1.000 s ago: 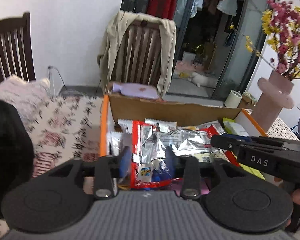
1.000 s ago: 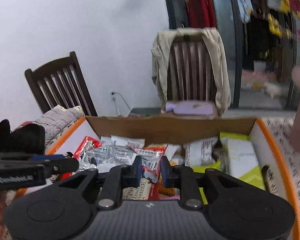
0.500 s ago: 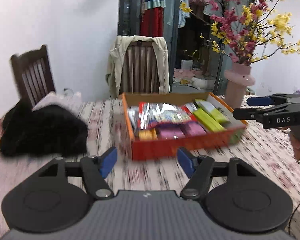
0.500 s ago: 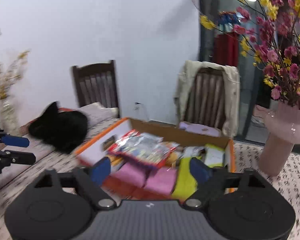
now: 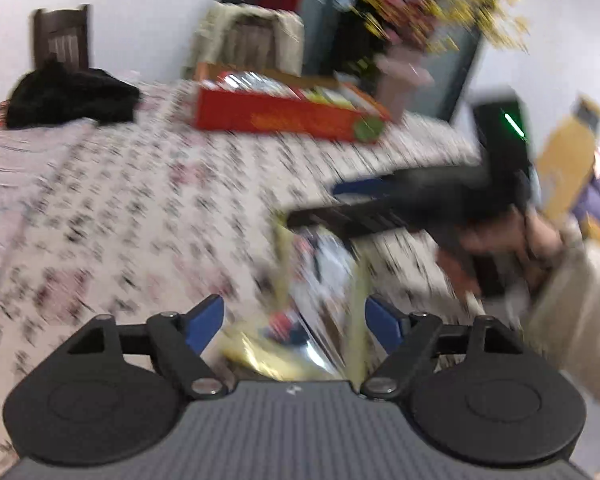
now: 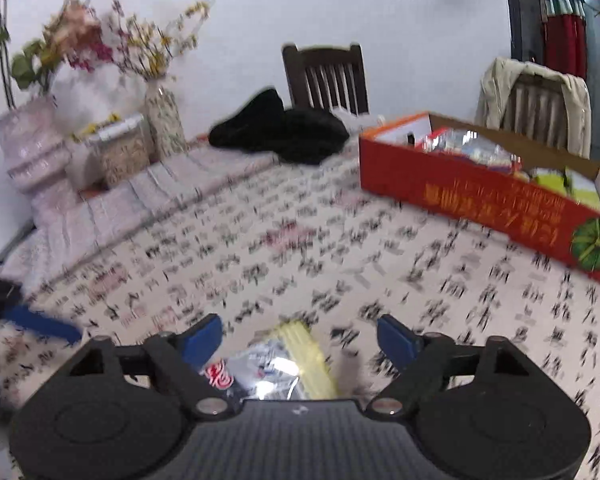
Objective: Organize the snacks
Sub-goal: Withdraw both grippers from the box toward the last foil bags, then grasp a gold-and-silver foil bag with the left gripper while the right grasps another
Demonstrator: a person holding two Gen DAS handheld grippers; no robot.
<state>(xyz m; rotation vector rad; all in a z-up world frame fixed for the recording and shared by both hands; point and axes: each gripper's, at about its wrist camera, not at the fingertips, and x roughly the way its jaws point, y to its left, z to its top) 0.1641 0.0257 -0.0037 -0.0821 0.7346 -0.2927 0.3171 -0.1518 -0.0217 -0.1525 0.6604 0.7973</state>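
Observation:
An orange-red cardboard box full of snack packets stands at the far side of the table; it also shows in the right wrist view. A yellow and silver snack packet lies on the tablecloth between my left gripper's open fingers; it also shows in the right wrist view. My left gripper is open and empty just above it. My right gripper is open and empty, over the same packet; it appears blurred in the left wrist view.
A black garment lies at the far edge by a dark wooden chair. Vases with flowers and a jar stand at the left. A pink vase stands beside the box. A patterned cloth covers the table.
Both grippers have pulled back from the box toward the near table edge and tilted down. A yellow and silver packet now lies under them. The left view is blurred by motion.

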